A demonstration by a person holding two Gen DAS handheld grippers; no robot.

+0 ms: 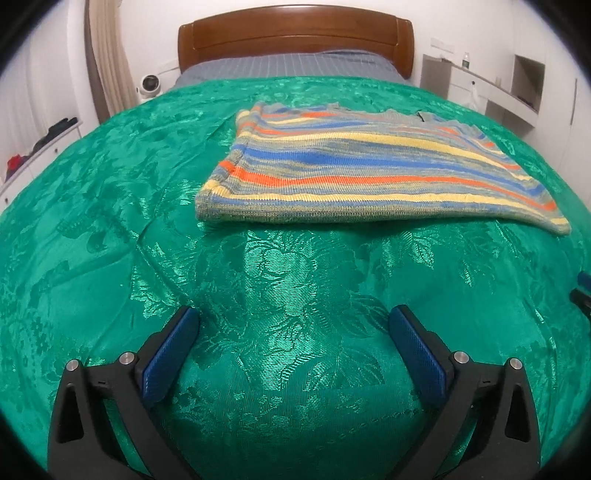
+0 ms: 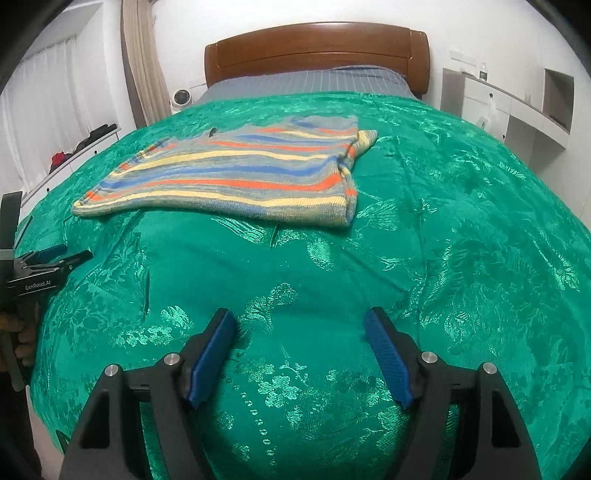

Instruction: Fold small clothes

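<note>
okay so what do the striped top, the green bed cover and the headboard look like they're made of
Striped top: apparently knitted yarn, matte; fine ribbed stitch rows show along its hem. Green bed cover: probably satin-like jacquard, glossy; woven flowers and leaves catch the light. Headboard: looks like varnished brown wood, smooth with a soft sheen; veneer can't be ruled out.

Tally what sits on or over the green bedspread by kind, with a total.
Striped knit sweater: 1
Grippers: 2, the left gripper and right gripper, both open over the green bedspread
Total: 3
</note>
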